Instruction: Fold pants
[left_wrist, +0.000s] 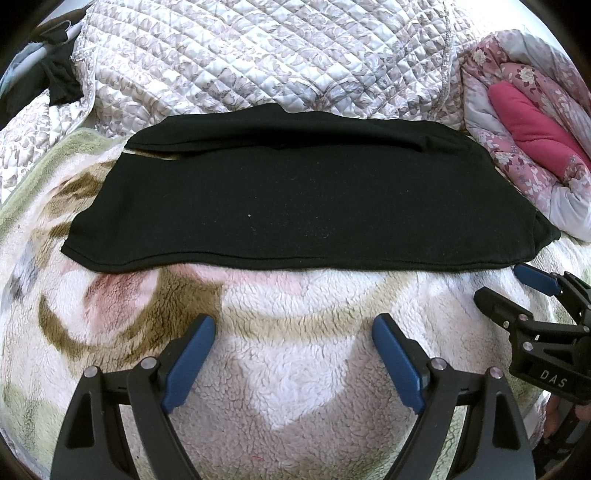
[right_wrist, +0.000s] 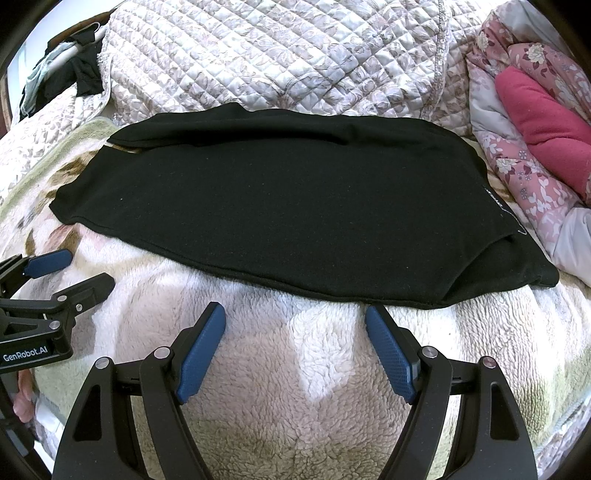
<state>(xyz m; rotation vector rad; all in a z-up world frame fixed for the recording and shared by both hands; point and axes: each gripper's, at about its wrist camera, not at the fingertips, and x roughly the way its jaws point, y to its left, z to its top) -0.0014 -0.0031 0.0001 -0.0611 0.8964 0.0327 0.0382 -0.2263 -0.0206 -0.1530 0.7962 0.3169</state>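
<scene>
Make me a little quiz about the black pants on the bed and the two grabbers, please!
1. True or false: the left gripper is squeezing the black pants.
2. What do the pants lie on? A) a bare wooden floor B) a fluffy blanket C) a chair
3. Fill in: behind the pants lies a pale quilted ______.

Key
1. False. Its fingers are spread apart above the blanket, short of the near edge of the pants.
2. B. The right gripper is open above it too.
3. Bedspread. A pink flowered comforter is bunched up at the right.
</scene>
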